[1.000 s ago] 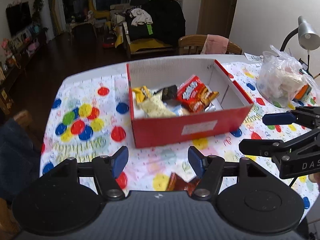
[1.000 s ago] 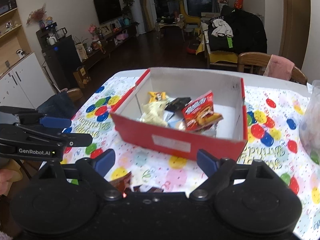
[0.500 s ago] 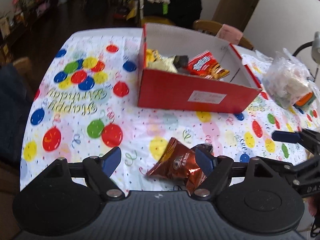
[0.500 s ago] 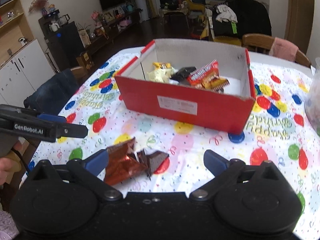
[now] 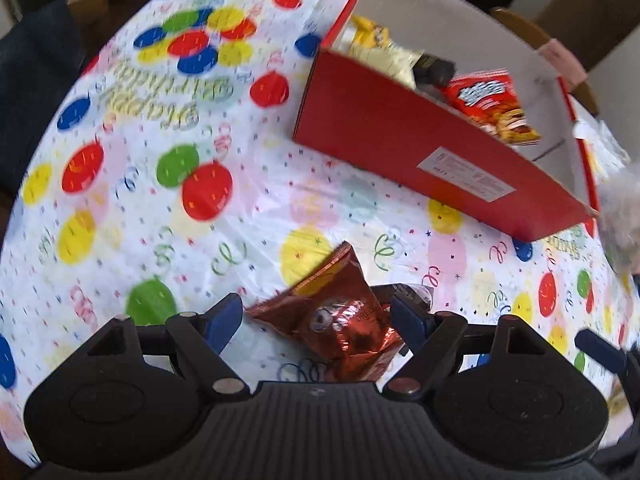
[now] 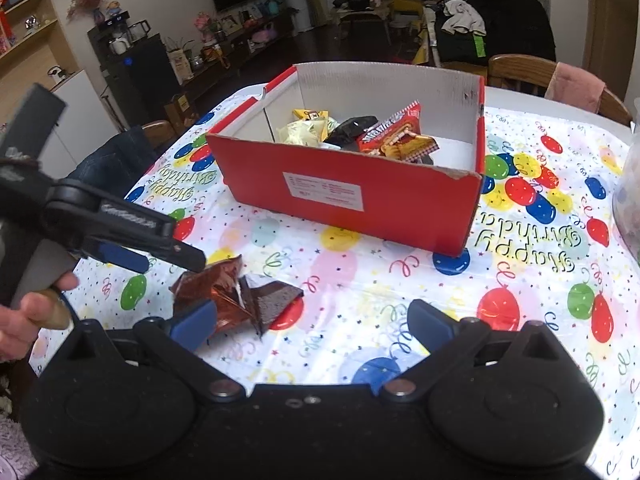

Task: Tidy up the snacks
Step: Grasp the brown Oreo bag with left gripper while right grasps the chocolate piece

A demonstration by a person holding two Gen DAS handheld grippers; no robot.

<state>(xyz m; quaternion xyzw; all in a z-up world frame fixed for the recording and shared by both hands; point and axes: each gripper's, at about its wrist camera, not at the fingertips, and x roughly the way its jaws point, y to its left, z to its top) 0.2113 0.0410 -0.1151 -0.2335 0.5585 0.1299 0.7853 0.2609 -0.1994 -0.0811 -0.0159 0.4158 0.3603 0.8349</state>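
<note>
The copper snack bag (image 5: 340, 316) is lying on the desk (image 5: 248, 216) in front of the red box (image 6: 360, 184), overlapping a dark wrapper (image 6: 276, 300). It is being straddled by the left tool (image 5: 316, 314), jaws apart, nothing clamped. The right tool (image 6: 312, 320) is being held wide apart, empty. The bag alone should be pinched mid-body, then dropped into the box.

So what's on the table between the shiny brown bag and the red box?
Nothing but tablecloth. In the right wrist view the stretch from the brown bag to the red box is bare, just printed balloons and squiggles.
</note>
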